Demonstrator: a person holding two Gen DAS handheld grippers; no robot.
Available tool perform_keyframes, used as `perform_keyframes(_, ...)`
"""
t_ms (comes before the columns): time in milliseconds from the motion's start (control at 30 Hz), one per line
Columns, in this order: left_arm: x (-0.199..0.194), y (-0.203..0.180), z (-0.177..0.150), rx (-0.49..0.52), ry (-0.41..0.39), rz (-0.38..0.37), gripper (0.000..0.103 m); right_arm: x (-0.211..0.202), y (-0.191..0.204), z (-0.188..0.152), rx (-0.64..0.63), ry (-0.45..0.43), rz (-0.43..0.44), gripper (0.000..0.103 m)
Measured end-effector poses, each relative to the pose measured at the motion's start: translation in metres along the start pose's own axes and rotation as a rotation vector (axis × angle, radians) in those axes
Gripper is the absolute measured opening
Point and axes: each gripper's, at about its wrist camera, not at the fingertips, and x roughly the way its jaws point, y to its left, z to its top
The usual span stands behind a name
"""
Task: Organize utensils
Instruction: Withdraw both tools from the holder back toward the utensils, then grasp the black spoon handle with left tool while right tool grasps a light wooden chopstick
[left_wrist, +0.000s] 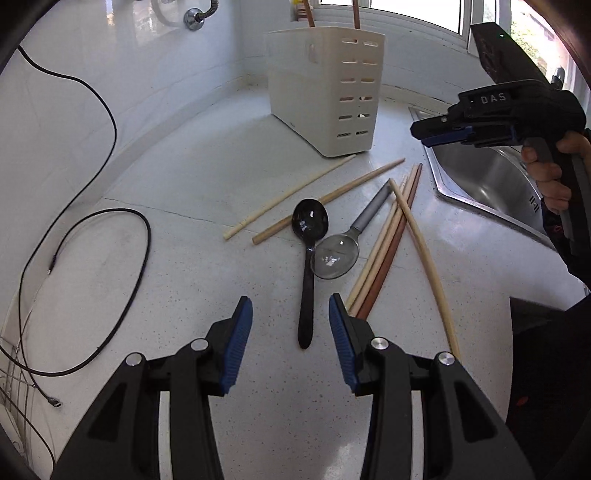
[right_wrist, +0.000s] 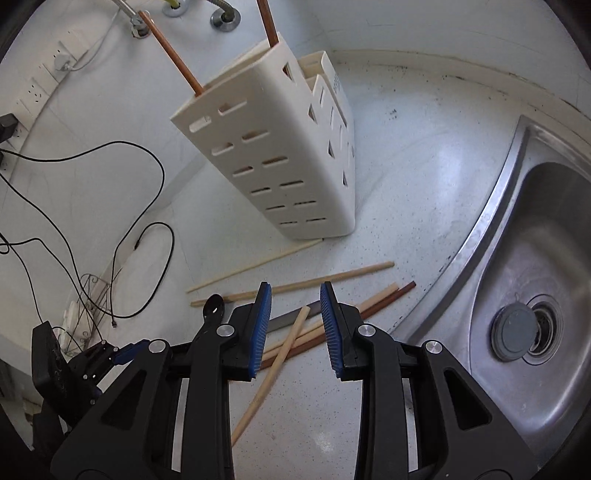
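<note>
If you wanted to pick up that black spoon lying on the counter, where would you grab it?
Probably mid-handle on the black spoon, coming from above with the left hand-held gripper, its fingers either side of the handle. The handle lies flat, slim and bare there, while the bowl end touches the metal spoon and rests on a chopstick.

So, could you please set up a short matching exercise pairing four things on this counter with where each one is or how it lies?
Things:
1. black spoon
2. metal spoon
3. white utensil holder
4. sink plug

Places or states:
A. standing upright near the wall, two brown chopsticks sticking out of it
B. lying in the steel basin beside the drain
C. lying flat, its handle pointing toward the left gripper
D. lying flat, grey handle pointing away toward the holder

Pairs: 1-C, 2-D, 3-A, 4-B
</note>
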Motion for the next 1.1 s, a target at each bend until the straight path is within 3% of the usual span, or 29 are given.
perform_keyframes(167,0.011,-0.008,-0.003,0.101,0.036,-0.030,0.034,0.025,0.005,-0.008,0.001,0.064,-0.032,0.027)
perform_keyframes(567,0.022,0.006,-0.003,0.082,0.081,-0.094,0.029,0.052,0.028,-0.013,-0.072,0.108,-0.108,0.027)
perform_keyframes(733,0.022,0.008,0.001,0.068,0.085,-0.112,0.029,0.066,0.029,-0.016,-0.031,0.117,-0.143,0.026)
perform_keyframes(1000,0.023,0.011,0.003,0.096,0.095,-0.096,0.012,0.078,0.040,-0.013,-0.044,0.131,-0.228,0.019)
perform_keyframes(1100,0.023,0.012,0.002,0.101,0.098,-0.094,0.010,0.082,0.042,-0.012,-0.035,0.130,-0.248,0.013)
